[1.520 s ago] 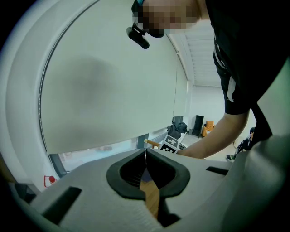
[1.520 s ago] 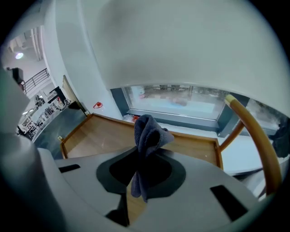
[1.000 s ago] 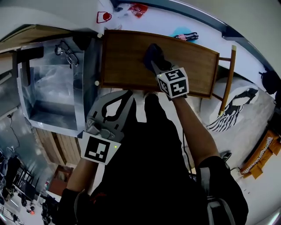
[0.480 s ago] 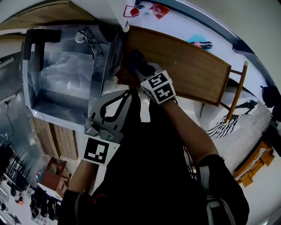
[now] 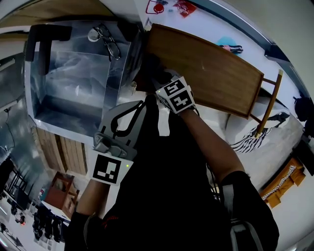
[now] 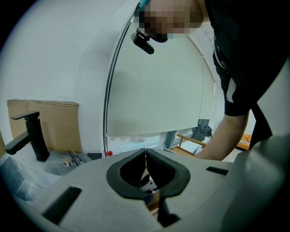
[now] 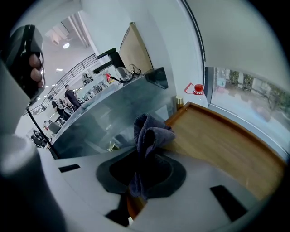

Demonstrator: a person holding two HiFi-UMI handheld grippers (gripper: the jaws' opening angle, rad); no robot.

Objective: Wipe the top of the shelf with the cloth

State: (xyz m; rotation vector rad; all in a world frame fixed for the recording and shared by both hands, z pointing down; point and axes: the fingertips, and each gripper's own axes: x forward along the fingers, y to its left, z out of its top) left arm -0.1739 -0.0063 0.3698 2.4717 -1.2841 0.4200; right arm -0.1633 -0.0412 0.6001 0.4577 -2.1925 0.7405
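Observation:
The wooden shelf top [image 5: 211, 63] runs across the upper middle of the head view. My right gripper [image 5: 157, 77] is at the shelf's left end, shut on a dark grey-purple cloth [image 5: 148, 64] that presses on the wood. In the right gripper view the bunched cloth [image 7: 152, 131] sticks up from between the jaws, above the shelf's corner [image 7: 217, 136]. My left gripper [image 5: 142, 105] hangs shut and empty near my body, below the shelf's front edge. Its pads meet with nothing between them in the left gripper view [image 6: 146, 153].
A metal sink basin [image 5: 73, 83] with a black tap [image 5: 46, 35] adjoins the shelf's left end; a pair of glasses [image 5: 110, 41] lies on its rim. A wooden rail [image 5: 271, 100] stands past the shelf's right end. Small red items [image 5: 157, 7] lie beyond the shelf.
My right gripper has slid the cloth leftward along the shelf top, from the middle to the left end. The left gripper has stayed put.

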